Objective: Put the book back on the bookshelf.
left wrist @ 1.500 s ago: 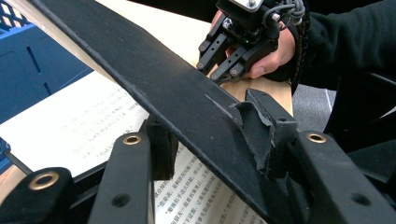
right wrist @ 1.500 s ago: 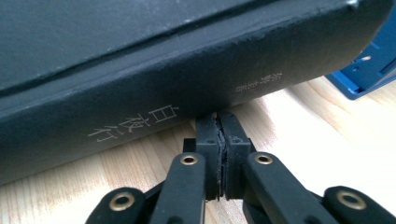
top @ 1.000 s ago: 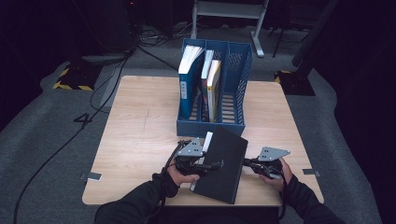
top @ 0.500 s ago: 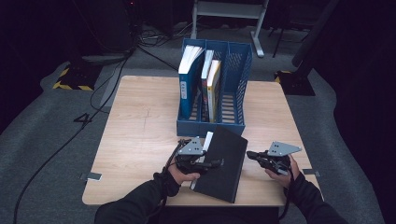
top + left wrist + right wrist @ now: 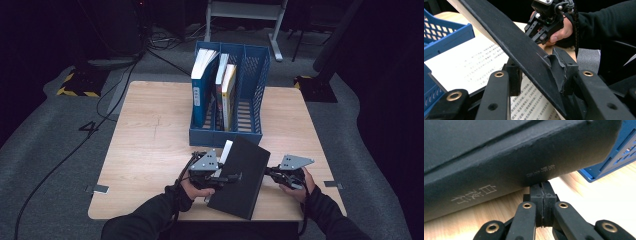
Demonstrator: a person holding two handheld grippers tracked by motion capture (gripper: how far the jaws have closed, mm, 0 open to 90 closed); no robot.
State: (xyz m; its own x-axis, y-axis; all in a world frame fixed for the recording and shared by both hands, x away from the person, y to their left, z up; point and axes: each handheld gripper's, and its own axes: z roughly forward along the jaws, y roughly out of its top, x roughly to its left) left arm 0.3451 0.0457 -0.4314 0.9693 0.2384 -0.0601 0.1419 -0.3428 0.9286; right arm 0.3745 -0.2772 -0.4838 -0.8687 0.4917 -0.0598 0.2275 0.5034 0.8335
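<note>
Since half a second earlier, the right gripper [image 5: 274, 174] had been brought back against the book's [image 5: 240, 176] spine edge, its jaws pressed together with nothing between them. The book's black cover [image 5: 524, 52] was clamped by the left gripper [image 5: 227, 178] and held lifted off the printed pages [image 5: 471, 67]. The book lay just in front of the blue rack [image 5: 227, 132].

The black book [image 5: 240, 175] hides the table [image 5: 150, 150] under it. The left gripper view cuts off its lifted cover and printed page; its spine lettering [image 5: 474, 193] blurs.
</note>
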